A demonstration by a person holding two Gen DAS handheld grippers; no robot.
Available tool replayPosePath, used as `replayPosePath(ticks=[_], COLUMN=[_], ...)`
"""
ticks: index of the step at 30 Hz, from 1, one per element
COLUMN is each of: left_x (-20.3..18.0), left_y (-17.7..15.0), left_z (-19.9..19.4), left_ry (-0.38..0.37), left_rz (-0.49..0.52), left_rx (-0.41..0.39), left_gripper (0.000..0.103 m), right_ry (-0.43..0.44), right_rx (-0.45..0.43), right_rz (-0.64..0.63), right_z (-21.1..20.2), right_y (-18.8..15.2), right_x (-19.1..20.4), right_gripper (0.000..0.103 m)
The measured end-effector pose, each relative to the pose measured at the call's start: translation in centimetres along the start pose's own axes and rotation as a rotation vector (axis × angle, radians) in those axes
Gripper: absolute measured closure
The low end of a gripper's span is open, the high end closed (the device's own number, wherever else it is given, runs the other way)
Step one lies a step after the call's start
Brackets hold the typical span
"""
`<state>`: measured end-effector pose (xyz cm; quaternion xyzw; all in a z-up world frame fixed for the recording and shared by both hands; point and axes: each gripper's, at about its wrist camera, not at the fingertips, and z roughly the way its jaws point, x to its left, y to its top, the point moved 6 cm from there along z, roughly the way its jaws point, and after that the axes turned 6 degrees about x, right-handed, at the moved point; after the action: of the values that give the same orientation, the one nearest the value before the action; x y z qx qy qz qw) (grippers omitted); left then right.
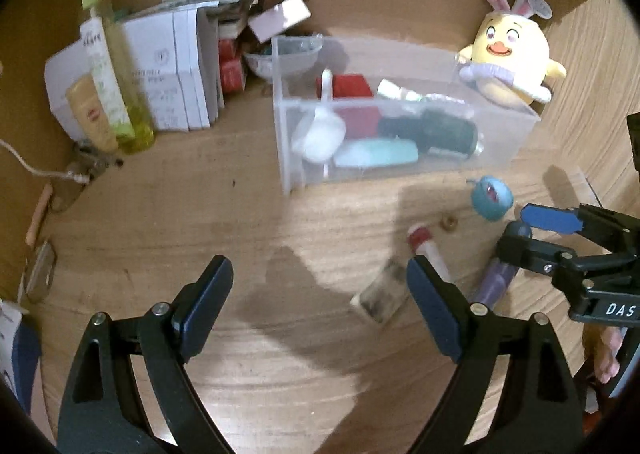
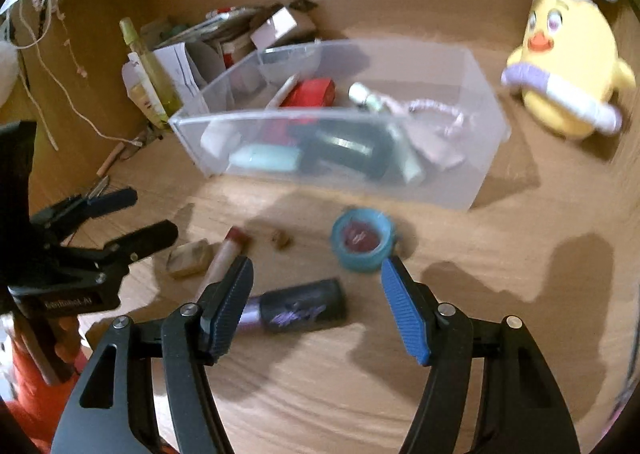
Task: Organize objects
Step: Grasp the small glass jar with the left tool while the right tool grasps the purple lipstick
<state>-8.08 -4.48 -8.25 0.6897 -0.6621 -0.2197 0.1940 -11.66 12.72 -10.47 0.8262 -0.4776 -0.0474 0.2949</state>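
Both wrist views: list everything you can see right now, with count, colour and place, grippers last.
Clear plastic bin: 1, translucent, centre of the wooden table; holds a red box, mint case, dark bottle, more.
Plush chick: 1, yellow with bunny ears, right of the bin.
Round teal case: 1, teal with red centre, in front of the bin.
Black-and-purple tube: 1, lying near the right gripper.
Red-capped tube: 1, pinkish, left of the teal case.
Tan packet: 1, beside it.
Spray bottle: 1, yellow-green, far left.
White boxes: several, beside the bottle.
Left gripper: open, empty.
Right gripper: open, empty.
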Motion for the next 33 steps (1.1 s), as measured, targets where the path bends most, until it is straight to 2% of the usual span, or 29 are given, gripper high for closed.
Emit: replayPosePath(ticks=[8,14,17,22,25,28,30,31,33], left_x=[-0.7,-1.8,-2.2,-2.6,-2.8,-3.1,-3.3,-3.5,-3.7], left_y=[-0.9,-1.1,-1.2,-1.3,-1.2,-1.1,-1.1,-1.1,-1.2], left_z=[0.5,0.9,1.2,1.5,1.4,1.4,1.4,1.4,1.3], left_ry=[-0.036,-0.047,-0.056,-0.049,-0.046,-0.049,-0.049,-0.05,-0.044], left_rz=[0.003,0.031,0.039,0.045,0.048,0.053,0.061,0.069,0.08], left_rx=[0.022,0.037,0.055,0.057,0.051,0.042,0.036,0.034,0.031], left_gripper=[0.014,0.016,0.024,0.033,0.044,0.053,0.063,0.066,0.077], right_ry=[-0.048,-0.033,-0.03,-0.087,-0.099,-0.09,-0.065,-0.055,-0.045], right_rx=[0.039,0.037,0.037,0.042,0.047,0.046,0.045,0.045,0.04], right_rz=[-0.003,-0.038,-0.075,-0.198,-0.22,-0.219,-0.211,-0.205,-0.195], right_z=[1.7,1.1,0.7,0.5,0.5,0.5,0.6,0.6,0.7], right_y=[-1.0,-1.8,-2.4,-3.3,-3.2,-2.9,-2.6,-2.5,-2.4], right_x=[1.5,1.3,1.1,1.3,1.0,0.8,0.8,0.8,0.9], right_gripper=[0.039,0.04,0.04,0.051,0.055,0.065,0.074,0.076,0.079])
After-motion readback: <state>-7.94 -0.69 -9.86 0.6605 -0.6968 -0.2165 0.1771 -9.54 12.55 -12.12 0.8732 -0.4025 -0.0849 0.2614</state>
